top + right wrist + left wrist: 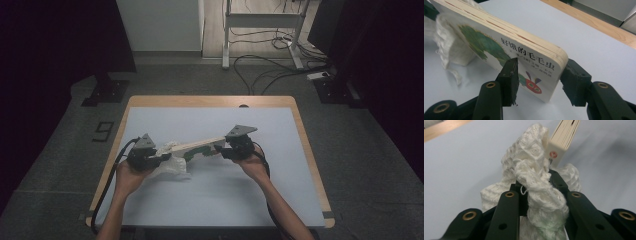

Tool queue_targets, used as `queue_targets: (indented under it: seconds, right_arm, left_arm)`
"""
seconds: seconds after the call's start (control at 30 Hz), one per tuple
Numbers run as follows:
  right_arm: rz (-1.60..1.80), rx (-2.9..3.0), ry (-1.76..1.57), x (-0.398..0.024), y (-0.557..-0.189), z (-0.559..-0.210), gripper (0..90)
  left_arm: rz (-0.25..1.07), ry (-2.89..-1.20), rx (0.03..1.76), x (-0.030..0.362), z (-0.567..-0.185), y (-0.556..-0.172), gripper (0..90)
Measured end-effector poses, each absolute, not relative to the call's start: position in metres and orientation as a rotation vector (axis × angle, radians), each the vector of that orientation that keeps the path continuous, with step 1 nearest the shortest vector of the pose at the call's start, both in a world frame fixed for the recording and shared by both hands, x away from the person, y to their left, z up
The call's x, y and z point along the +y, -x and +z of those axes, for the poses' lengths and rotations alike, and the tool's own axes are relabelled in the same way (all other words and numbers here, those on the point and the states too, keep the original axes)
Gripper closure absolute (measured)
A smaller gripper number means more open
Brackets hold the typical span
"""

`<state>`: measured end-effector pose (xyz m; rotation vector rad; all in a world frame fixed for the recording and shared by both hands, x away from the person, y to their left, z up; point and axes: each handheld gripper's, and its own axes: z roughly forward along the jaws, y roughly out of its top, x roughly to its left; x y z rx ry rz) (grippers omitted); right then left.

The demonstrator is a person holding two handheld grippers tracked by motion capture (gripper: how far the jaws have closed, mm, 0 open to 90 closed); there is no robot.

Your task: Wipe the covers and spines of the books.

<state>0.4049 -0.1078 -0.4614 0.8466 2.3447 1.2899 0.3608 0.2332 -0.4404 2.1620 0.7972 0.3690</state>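
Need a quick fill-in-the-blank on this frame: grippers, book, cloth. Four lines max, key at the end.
1. The right gripper is shut on the ____.
2. The left gripper is shut on a white ____.
3. The book has a green ____ pictured on its cover.
4. The cloth touches the book's end ____ from the right gripper.

Missing words: book; cloth; caterpillar; farthest

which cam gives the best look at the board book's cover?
Right gripper view: the board book sits close between the right tool jaws, caterpillar art and title readable. Left gripper view shows just its page edges; high view, a thin pale strip.
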Motion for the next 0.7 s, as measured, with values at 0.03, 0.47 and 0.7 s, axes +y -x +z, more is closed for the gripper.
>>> queue_targets:
  seconds: [0.03, 0.47, 0.7]
  right_arm:
    - [1.290, 2.345, -0.847, -0.108, -0.405, -0.461, 48.8]
    - [1.290, 2.346, -0.849, -0.108, -0.405, -0.461, 48.5]
    - [1.290, 2.343, -0.850, -0.107, -0.405, -0.462, 48.5]
  left_arm:
    - [0.378, -2.163, 0.792, 0.233, -0.437, -0.360, 73.1]
    - [0.381, -2.171, 0.799, 0.231, -0.438, -0.360, 73.0]
    - [0.327, -2.178, 0.851, 0.231, -0.467, -0.369, 73.0]
